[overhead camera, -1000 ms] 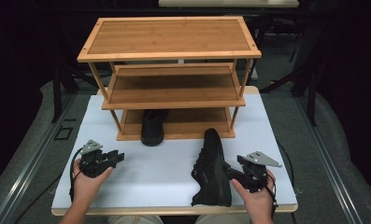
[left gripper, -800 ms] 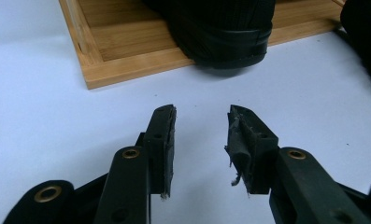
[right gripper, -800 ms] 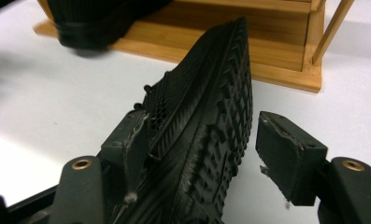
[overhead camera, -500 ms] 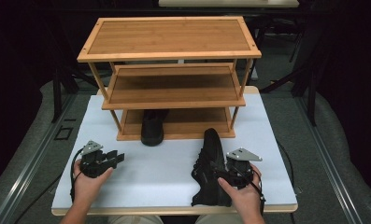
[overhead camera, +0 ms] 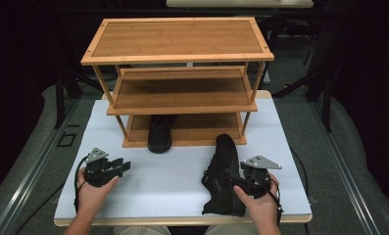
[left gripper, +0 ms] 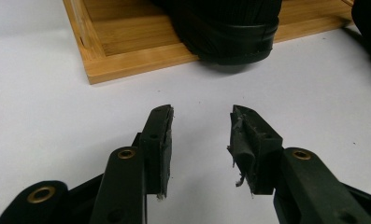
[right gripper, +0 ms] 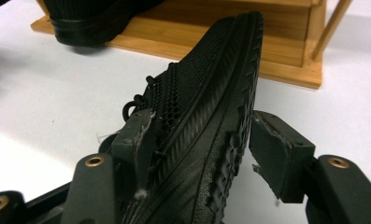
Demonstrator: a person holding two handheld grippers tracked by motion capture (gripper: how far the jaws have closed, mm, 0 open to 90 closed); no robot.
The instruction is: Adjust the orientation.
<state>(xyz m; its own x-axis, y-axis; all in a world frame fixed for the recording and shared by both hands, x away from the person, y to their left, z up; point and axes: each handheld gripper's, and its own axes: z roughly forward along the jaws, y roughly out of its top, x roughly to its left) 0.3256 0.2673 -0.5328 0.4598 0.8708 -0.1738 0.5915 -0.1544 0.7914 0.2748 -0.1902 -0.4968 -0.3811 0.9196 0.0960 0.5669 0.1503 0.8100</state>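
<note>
Right gripper (overhead camera: 234, 182) straddles the black mesh lace-up sneaker (overhead camera: 225, 174) lying on its side on the white tabletop (overhead camera: 177, 166), tread facing the gripper. Jaws have just been closing in around it: in the right gripper view one pad (right gripper: 143, 135) sits against the mesh upper, the other (right gripper: 272, 151) just off the sole edge, so no clamp yet. Toe points toward the three-tier bamboo shoe rack (overhead camera: 180, 81), just short of its bottom shelf. A second black shoe (overhead camera: 160, 133) sits on that shelf. Left gripper (overhead camera: 124, 166) rests at the table's left, jaws apart, nothing between them.
</note>
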